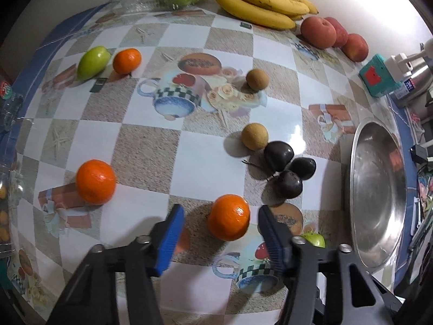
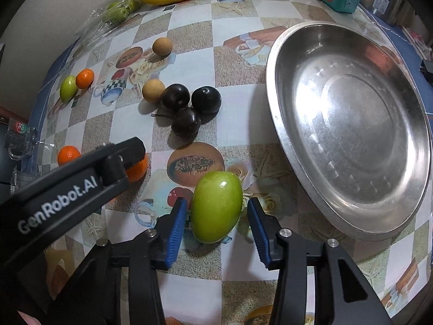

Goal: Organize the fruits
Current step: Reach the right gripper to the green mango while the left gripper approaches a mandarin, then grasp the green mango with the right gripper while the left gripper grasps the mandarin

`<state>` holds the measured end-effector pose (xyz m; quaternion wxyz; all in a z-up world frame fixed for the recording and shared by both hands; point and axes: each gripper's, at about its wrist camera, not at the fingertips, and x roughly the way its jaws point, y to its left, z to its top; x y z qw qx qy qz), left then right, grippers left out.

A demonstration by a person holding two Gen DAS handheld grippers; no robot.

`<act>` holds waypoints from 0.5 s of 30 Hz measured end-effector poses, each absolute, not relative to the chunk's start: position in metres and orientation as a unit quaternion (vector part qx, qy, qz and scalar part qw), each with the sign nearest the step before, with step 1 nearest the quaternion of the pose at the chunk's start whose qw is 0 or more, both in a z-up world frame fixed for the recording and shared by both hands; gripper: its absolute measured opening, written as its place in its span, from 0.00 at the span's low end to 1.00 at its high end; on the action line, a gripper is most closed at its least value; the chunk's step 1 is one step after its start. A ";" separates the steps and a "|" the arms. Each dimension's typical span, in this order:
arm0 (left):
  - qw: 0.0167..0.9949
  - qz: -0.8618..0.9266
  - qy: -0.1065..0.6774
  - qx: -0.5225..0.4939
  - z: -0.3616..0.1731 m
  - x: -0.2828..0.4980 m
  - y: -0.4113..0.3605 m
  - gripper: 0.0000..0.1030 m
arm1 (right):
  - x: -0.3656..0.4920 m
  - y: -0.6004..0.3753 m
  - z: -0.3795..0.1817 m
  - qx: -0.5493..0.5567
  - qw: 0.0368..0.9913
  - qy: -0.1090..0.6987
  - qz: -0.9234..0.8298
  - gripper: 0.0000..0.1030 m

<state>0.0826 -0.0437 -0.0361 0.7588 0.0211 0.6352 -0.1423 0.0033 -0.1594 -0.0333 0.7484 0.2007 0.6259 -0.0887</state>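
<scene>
With both jaws part-open and nothing gripped yet, square left hand-held gripper (image 1: 220, 239) on the mandarin (image 1: 229, 217), right hand-held gripper (image 2: 217, 228) on the green jujube (image 2: 216, 206), both left of the steel basin (image 2: 273, 86); squeeze gently, lift straight.

both grippers share one build. the left gripper (image 1: 220, 237) has matte black angular arms, each ending in a blue ribbed pad (image 1: 169, 239), with round silver screws (image 1: 98, 248) at the joints and slotted cut-outs in the outer links. the right gripper (image 2: 216, 228) looks the same: black arms, blue ribbed pads (image 2: 177, 233), silver screws (image 2: 285, 233). seen from the right wrist, the left one's black body carries white "genrobot.ai" lettering (image 2: 58, 207).
</scene>
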 end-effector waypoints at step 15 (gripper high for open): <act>0.757 -0.148 0.636 0.025 -0.035 0.082 -0.049 0.36 | 0.006 -0.157 -0.035 0.206 0.746 0.627 -0.090 0.38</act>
